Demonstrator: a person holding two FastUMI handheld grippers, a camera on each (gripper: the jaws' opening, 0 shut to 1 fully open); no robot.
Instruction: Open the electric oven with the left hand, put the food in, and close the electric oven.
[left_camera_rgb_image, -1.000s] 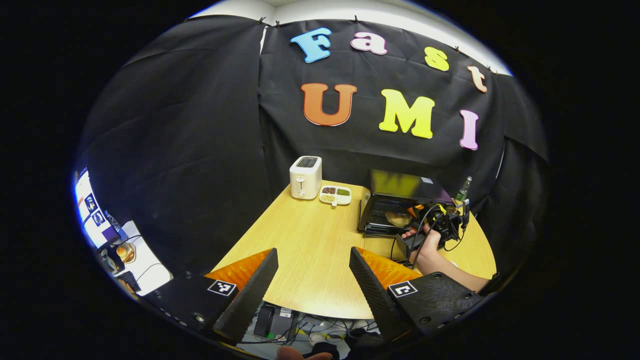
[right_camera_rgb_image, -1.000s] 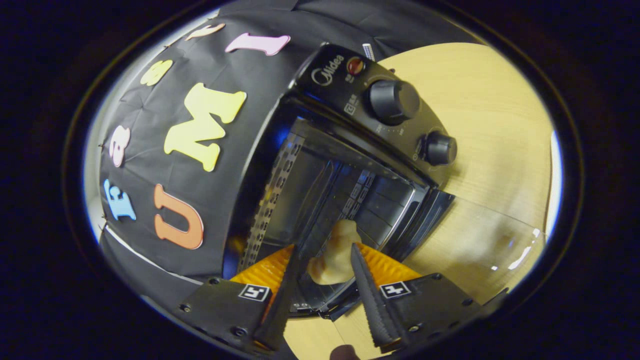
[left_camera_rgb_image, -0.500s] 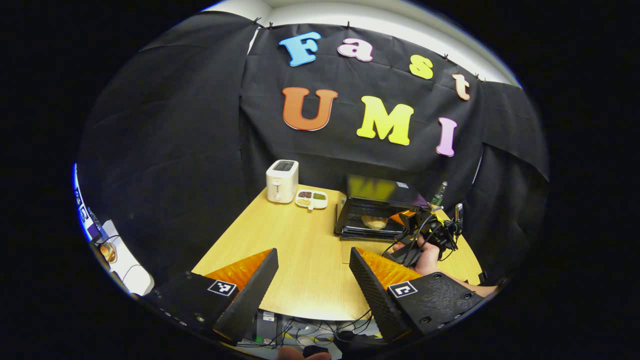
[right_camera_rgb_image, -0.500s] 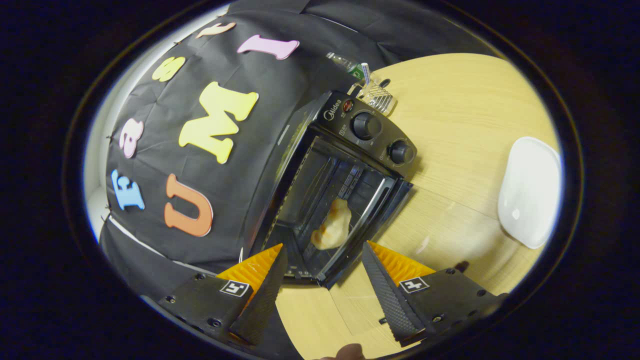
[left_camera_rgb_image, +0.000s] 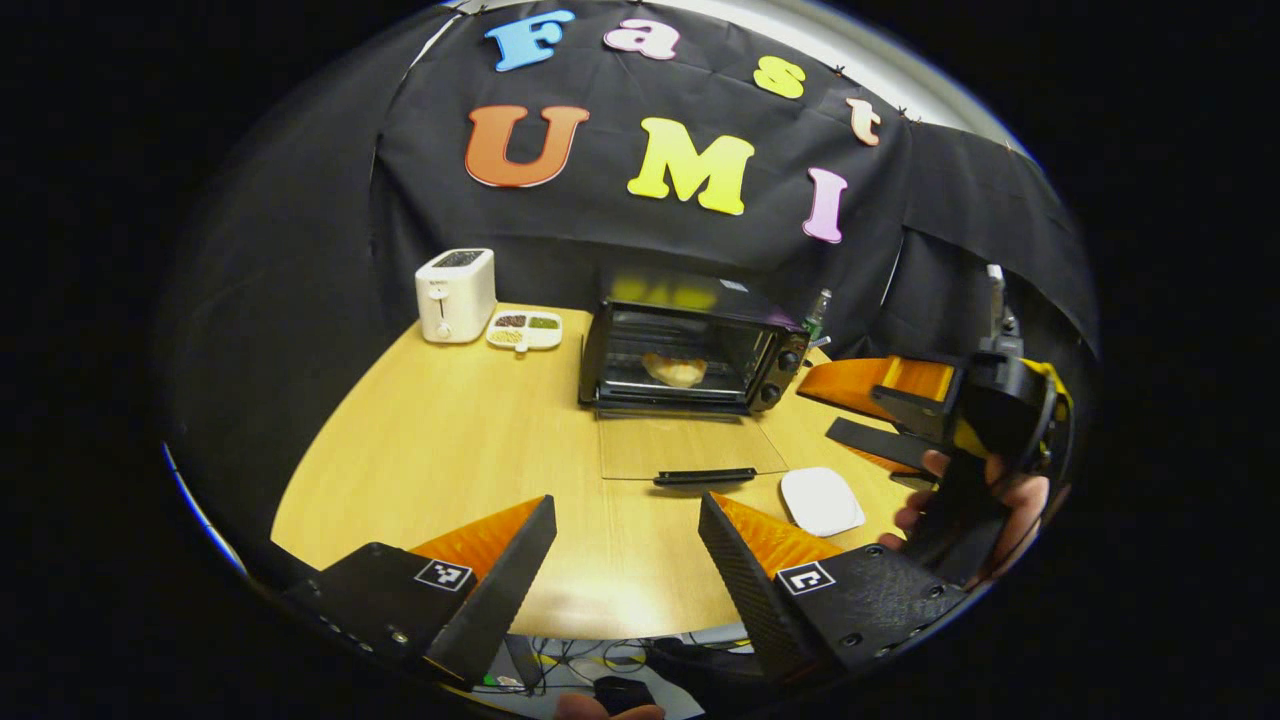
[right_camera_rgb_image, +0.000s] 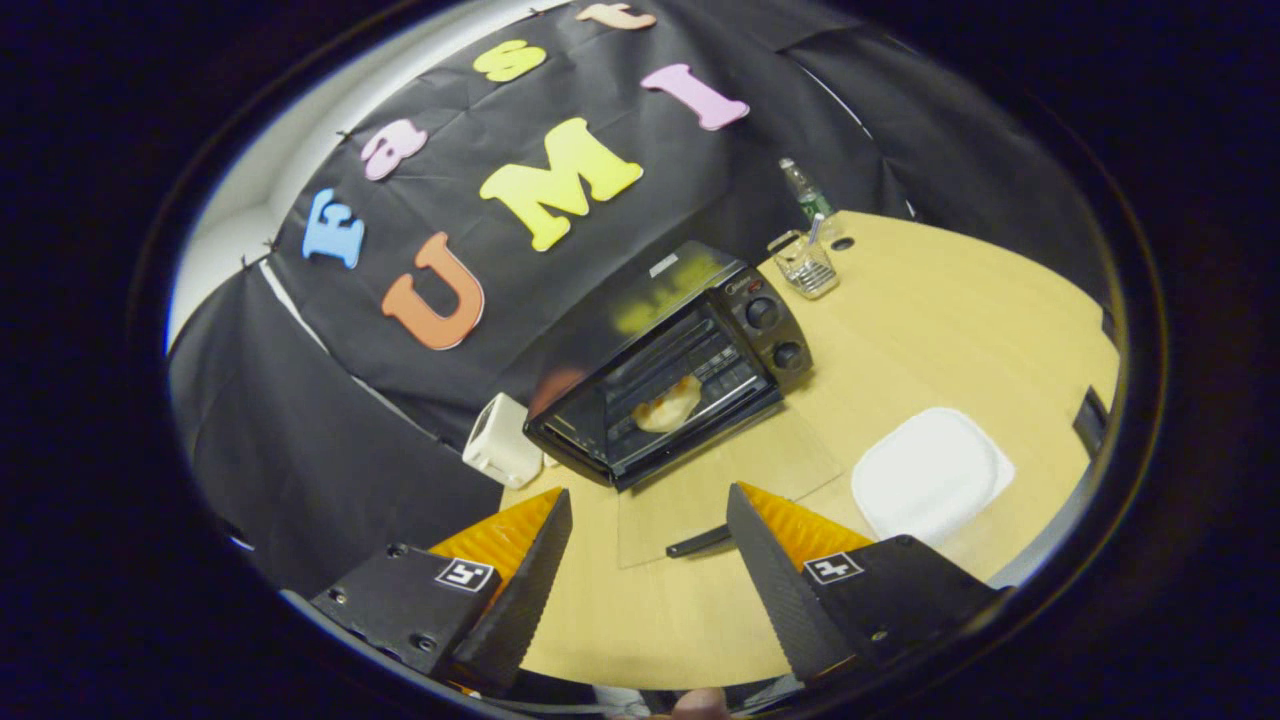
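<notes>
The black electric oven (left_camera_rgb_image: 690, 345) (right_camera_rgb_image: 670, 365) stands at the back of the wooden table, its glass door (left_camera_rgb_image: 690, 447) (right_camera_rgb_image: 725, 480) folded down flat toward me. A pale piece of food (left_camera_rgb_image: 675, 369) (right_camera_rgb_image: 668, 408) lies on the rack inside. My left gripper (left_camera_rgb_image: 625, 545) hangs open over the table's near edge, well short of the door's handle (left_camera_rgb_image: 705, 477). My right gripper (right_camera_rgb_image: 645, 545) is open and empty, pulled back from the oven; in the left gripper view it appears at the right (left_camera_rgb_image: 860, 410), held by a hand (left_camera_rgb_image: 1010, 500).
A white plate (left_camera_rgb_image: 822, 500) (right_camera_rgb_image: 930, 472) lies right of the open door. A white toaster (left_camera_rgb_image: 455, 294) (right_camera_rgb_image: 500, 452) and a divided snack tray (left_camera_rgb_image: 525, 329) sit at the back left. A wire basket (right_camera_rgb_image: 803, 265) and a bottle (right_camera_rgb_image: 805, 195) stand behind the oven.
My right gripper let go of the food inside the oven and drew back and up, away from it. My left gripper swung round toward the oven front.
</notes>
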